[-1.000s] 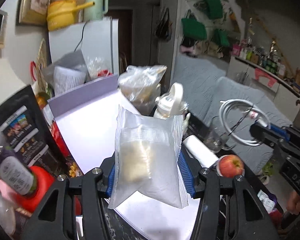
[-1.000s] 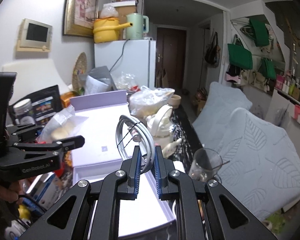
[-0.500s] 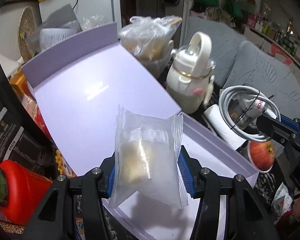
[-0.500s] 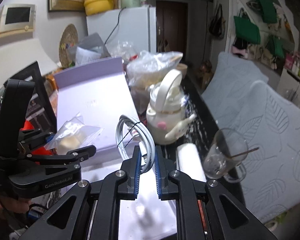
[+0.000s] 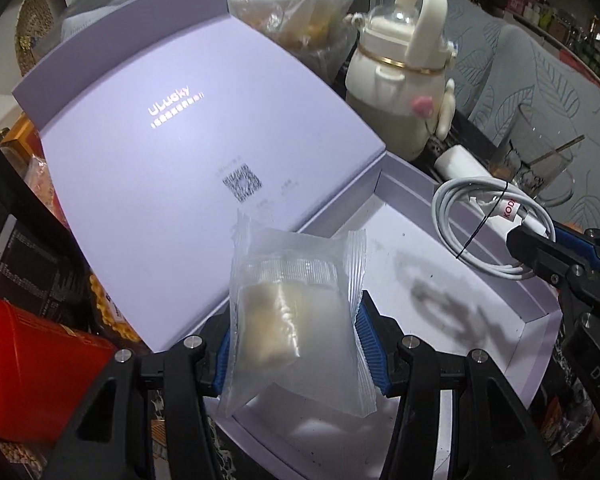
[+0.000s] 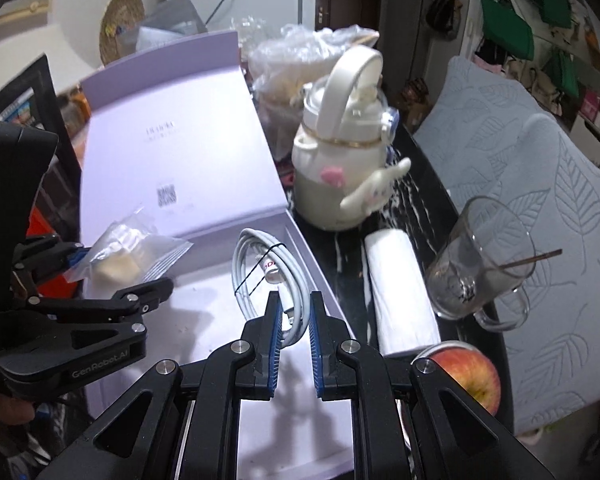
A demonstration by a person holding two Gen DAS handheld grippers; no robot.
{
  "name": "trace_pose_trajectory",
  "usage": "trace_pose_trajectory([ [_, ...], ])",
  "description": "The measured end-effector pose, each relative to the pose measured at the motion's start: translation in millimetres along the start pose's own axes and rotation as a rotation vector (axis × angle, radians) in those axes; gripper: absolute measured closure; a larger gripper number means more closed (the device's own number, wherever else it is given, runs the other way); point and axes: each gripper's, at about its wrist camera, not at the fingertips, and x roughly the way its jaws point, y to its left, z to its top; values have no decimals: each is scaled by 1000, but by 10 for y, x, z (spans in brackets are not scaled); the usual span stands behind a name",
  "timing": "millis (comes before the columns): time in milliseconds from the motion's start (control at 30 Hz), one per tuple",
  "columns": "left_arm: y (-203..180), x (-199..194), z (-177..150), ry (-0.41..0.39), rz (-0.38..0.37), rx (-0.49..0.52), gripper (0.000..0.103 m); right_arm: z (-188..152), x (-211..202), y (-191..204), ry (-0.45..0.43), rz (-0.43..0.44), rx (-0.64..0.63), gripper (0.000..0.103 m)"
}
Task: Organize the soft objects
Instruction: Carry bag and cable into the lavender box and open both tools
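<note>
My left gripper (image 5: 296,336) is shut on a clear plastic pouch (image 5: 292,320) with a pale lump inside, hanging over the open lilac box (image 5: 452,280). The same pouch (image 6: 128,258) and the left gripper (image 6: 116,272) appear at the left of the right wrist view. A coiled white cable (image 6: 264,276) is pinched between the blue pads of my right gripper (image 6: 294,312), just above the box's right wall (image 6: 316,268). In the left wrist view that cable (image 5: 480,232) hangs from the right gripper (image 5: 540,248) over the box's right side. The box lid (image 5: 172,160) leans open behind.
A cream kettle-shaped bottle (image 6: 340,160) stands right of the lid, with a crinkled plastic bag (image 6: 300,60) behind it. A white roll (image 6: 400,292), a glass mug (image 6: 480,272) and an apple (image 6: 468,376) lie right of the box. A red container (image 5: 32,364) sits at the left.
Both grippers have come down and tilted toward the box with pouch and cable held. The box floor now fills the view; the room behind has dropped out.
</note>
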Motion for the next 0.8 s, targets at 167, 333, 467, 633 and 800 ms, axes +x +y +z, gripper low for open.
trace_pose_trajectory([
  [167, 11, 118, -29, 40, 2, -14, 51, -40, 71, 19, 18, -18, -13, 90],
  [333, -45, 94, -38, 30, -3, 23, 49, -53, 64, 81, 16, -44, -52, 89],
  [467, -28, 83, -4, 31, 26, 11, 36, -57, 50, 81, 28, -62, -48, 64],
  [633, -23, 1, 19, -3, 95, 19, 23, -52, -50, 34, 14, -83, -42, 60],
  [800, -15, -118, 33, -11, 76, -4, 23, -28, -199, -8, -5, -82, -23, 60],
])
